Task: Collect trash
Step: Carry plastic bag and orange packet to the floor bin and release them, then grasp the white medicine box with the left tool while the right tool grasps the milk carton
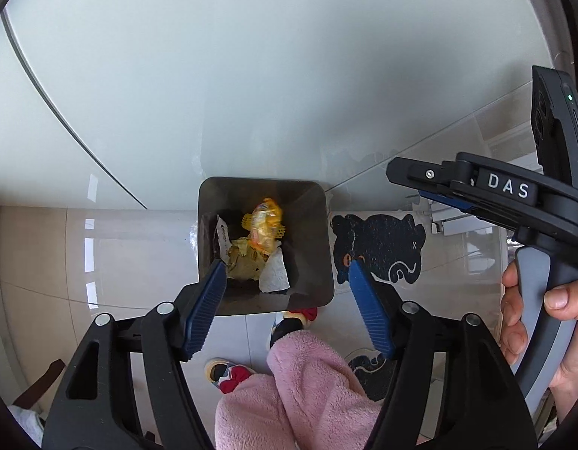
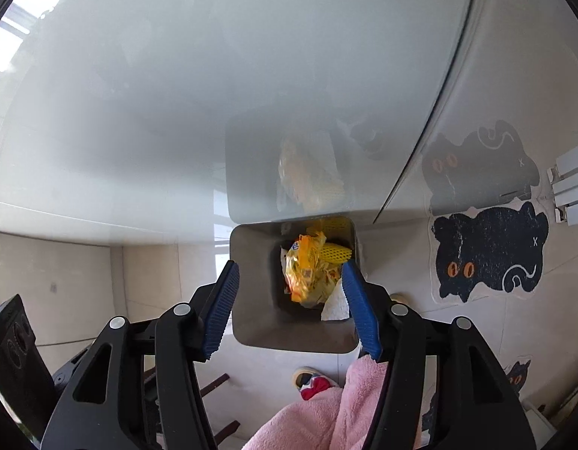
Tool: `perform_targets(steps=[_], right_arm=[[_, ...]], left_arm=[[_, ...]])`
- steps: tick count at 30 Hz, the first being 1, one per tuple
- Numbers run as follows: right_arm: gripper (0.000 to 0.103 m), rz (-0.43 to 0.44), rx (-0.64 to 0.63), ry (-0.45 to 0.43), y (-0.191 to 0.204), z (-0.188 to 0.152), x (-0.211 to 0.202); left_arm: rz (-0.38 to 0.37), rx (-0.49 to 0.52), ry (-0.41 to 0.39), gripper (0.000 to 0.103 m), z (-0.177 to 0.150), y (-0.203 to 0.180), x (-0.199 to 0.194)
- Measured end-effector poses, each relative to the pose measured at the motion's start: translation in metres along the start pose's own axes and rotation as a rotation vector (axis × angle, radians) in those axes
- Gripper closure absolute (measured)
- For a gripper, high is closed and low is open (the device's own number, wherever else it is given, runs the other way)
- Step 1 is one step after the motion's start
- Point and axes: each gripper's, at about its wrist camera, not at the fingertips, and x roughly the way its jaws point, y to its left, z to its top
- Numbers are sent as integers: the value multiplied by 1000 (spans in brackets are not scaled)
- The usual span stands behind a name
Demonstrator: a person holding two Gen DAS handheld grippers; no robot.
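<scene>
A grey square trash bin (image 1: 311, 247) stands on the floor against the white table's edge; it also shows in the right wrist view (image 2: 251, 292). Inside lie a yellow snack wrapper (image 1: 264, 227), yellow foam netting (image 2: 334, 253), crumpled paper and a white tissue (image 1: 274, 275). The wrapper also shows in the right wrist view (image 2: 306, 273). My left gripper (image 1: 287, 268) is open and empty above the bin. My right gripper (image 2: 291, 272) is open and empty above the bin. The right gripper's body (image 1: 514, 195) appears at the right of the left wrist view, held by a hand.
A glossy white table (image 1: 251, 75) fills the upper half of both views. A black cat-shaped mat (image 2: 487, 251) lies on the tiled floor right of the bin. The person's pink fleece legs (image 1: 300, 386) and slippers (image 2: 311, 382) stand just below the bin.
</scene>
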Motion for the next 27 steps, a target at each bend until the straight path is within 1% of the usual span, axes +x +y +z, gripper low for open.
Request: perform_targets(steps=[1, 2, 3, 4, 7, 9, 12, 14, 16, 18, 21, 23, 27], right_arm=[[32, -1, -8, -9, 1, -2, -12], [27, -1, -18, -21, 2, -4, -26], [17, 1, -28, -38, 3, -6, -41], [11, 5, -38, -59, 4, -9, -58], [3, 18, -65, -121, 6, -13, -110], [3, 28, -79, -163, 7, -11, -144], [3, 68, -89, -239, 7, 0, -194], [3, 82, -106, -296, 10, 10, -222], [3, 92, -123, -356, 12, 22, -248], [3, 100, -139, -409, 15, 36, -269], [3, 107, -147, -457, 18, 59, -288], [3, 111, -146, -473, 18, 76, -292], [3, 107, -173, -482, 28, 108, -295]], left_arm=[[3, -4, -14, 24, 0, -2, -11], [6, -6, -31, 21, 0, -5, -23], [10, -7, -49, 13, 1, -9, -37], [21, -8, -67, 8, 1, -14, -52], [27, -6, -116, 8, 4, -28, -95], [40, 0, -152, 8, 8, -38, -122], [81, 5, -207, 8, 19, -53, -159], [65, 8, -228, 8, 27, -61, -180], [41, 8, -279, 8, 36, -66, -200], [36, 6, -326, 8, 47, -70, -218], [23, -7, -375, 8, 67, -76, -237], [22, -8, -406, 8, 82, -79, -246], [97, 22, -444, 8, 112, -89, -255]])
